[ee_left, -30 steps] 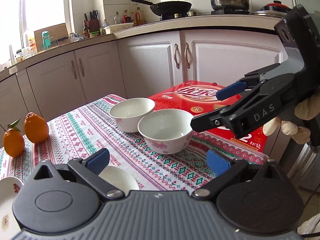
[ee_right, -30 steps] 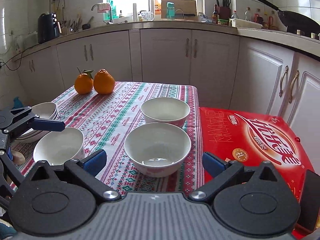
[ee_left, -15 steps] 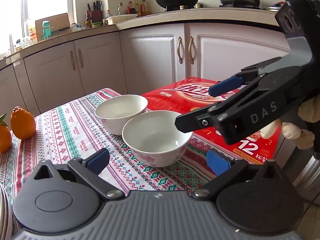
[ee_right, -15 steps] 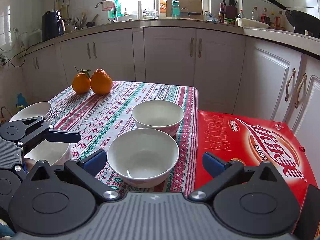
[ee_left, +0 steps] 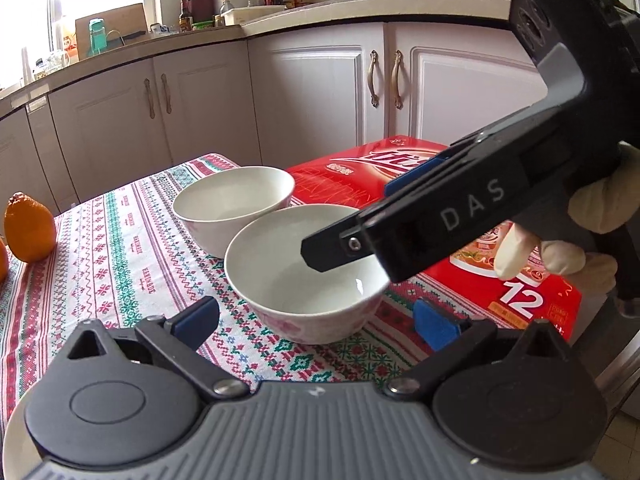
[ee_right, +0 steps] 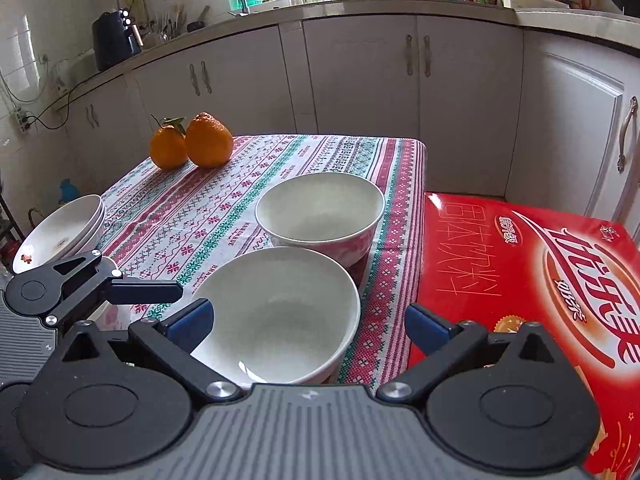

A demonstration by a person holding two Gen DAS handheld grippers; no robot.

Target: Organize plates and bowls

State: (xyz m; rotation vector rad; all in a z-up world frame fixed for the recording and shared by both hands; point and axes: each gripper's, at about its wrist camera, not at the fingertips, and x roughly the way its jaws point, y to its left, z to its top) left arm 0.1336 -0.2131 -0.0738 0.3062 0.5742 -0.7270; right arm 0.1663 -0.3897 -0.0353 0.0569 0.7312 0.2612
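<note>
Tablecloth [ee_right: 224,204] covers the table. One red box [ee_right: 520,280] sits against its right edge. Two empty white bowls [ee_right: 280,312] [ee_right: 320,208] touch near that edge. Stacked plates [ee_right: 64,232] sit at the left edge, two oranges [ee_right: 208,140] at the far corner. Both tongs, left gripper [ee_left: 316,320] and right gripper [ee_right: 308,328], are spread wide around the near bowl.

The right gripper [ee_left: 344,236] reads "DAS"; the red box [ee_left: 532,300] bears a white "12".
</note>
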